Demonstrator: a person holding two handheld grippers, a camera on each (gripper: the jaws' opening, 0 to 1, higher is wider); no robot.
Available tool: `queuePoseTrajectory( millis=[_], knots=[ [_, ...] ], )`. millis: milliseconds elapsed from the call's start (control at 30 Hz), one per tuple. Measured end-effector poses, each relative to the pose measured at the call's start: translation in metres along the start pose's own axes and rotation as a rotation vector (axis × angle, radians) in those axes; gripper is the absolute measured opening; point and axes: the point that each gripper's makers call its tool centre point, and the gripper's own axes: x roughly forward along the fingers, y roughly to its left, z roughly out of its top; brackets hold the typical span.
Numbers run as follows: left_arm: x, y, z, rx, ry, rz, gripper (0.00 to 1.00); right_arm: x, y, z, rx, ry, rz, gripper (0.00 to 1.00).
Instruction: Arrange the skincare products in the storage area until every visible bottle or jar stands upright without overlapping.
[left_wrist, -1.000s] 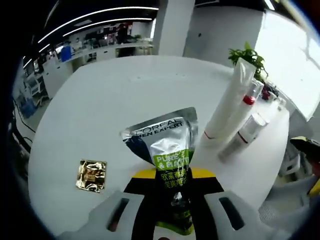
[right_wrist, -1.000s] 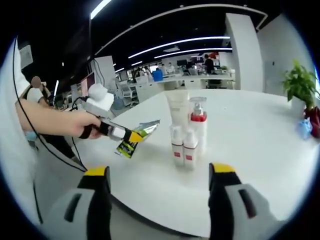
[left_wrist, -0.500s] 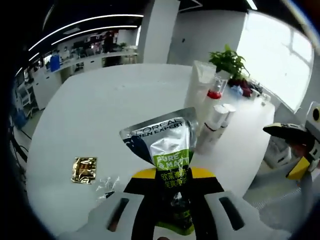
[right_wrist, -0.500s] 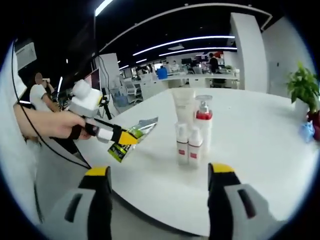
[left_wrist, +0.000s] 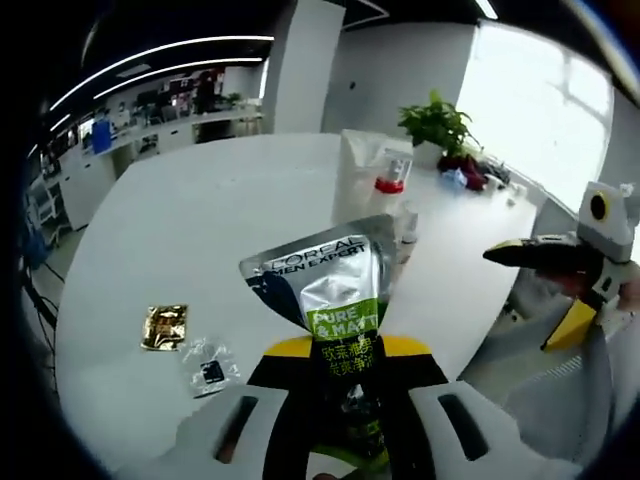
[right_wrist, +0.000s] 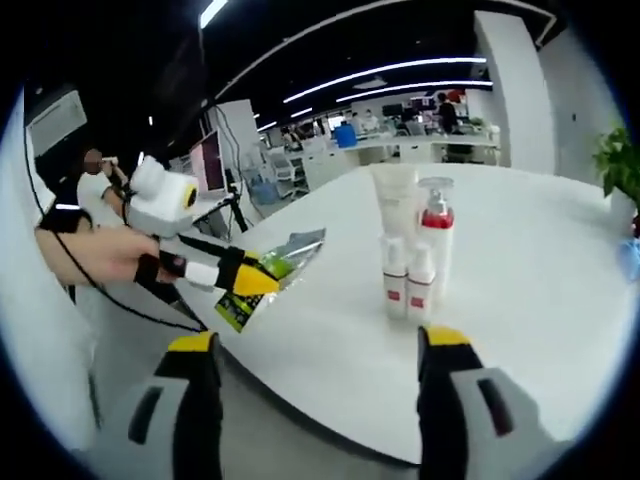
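Note:
A silver and green skincare sachet (left_wrist: 332, 300) sticks up between the jaws of my left gripper (left_wrist: 342, 372), which is shut on it. In the right gripper view the same sachet (right_wrist: 272, 276) hangs from the left gripper (right_wrist: 240, 280) over the table's near edge, held out by a person's hand. On the white round table (right_wrist: 520, 290) stand a white tube (right_wrist: 397, 208), a pump bottle with a red collar (right_wrist: 437, 228) and two small white bottles (right_wrist: 408, 285), all upright and close together. My right gripper (right_wrist: 320, 350) is open and holds nothing, off the table's edge.
A gold foil sachet (left_wrist: 164, 326) and a small clear packet (left_wrist: 208, 367) lie flat on the table at the left. A potted plant (left_wrist: 436, 122) stands at the far side. The right gripper (left_wrist: 570, 262) shows at the right of the left gripper view.
Both cameras have swung: the bottle group now sits behind the sachet in the left gripper view. The clear packet has come into sight. The left gripper has drawn back toward the table's edge.

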Motion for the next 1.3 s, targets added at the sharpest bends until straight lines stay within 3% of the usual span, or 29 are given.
queuePoseTrajectory(
  millis=[100, 167, 333, 467, 700, 833, 1000, 1067, 1300],
  knots=[
    [-0.007, -0.007, 0.002, 0.005, -0.012, -0.016, 0.18, -0.003, 0.006, 0.020, 0.179, -0.104, 0.066, 0.79],
    [-0.011, -0.014, 0.006, 0.005, -0.020, -0.037, 0.19, -0.003, 0.009, 0.027, 0.232, -0.139, 0.098, 0.75],
    [-0.019, -0.041, 0.024, 0.061, -0.062, -0.093, 0.19, 0.003, 0.012, 0.032, 0.222, -0.154, 0.100, 0.69],
    [-0.023, -0.057, 0.033, 0.102, -0.086, -0.125, 0.19, 0.004, 0.018, 0.045, 0.289, -0.210, 0.139, 0.66],
    [-0.031, -0.076, 0.037, 0.193, -0.101, -0.157, 0.19, 0.006, 0.017, 0.055, 0.349, -0.268, 0.150, 0.58],
    [-0.034, -0.083, 0.037, 0.250, -0.107, -0.153, 0.19, 0.008, 0.023, 0.057, 0.338, -0.276, 0.168, 0.42],
    [-0.038, -0.088, 0.037, 0.284, -0.116, -0.153, 0.19, 0.004, 0.023, 0.063, 0.402, -0.331, 0.179, 0.18],
    [-0.040, -0.088, 0.037, 0.283, -0.123, -0.158, 0.19, 0.003, 0.019, 0.060, 0.421, -0.331, 0.166, 0.13],
    [-0.045, -0.092, 0.036, 0.307, -0.134, -0.158, 0.22, -0.006, 0.032, 0.068, 0.478, -0.381, 0.243, 0.07]
  ],
)
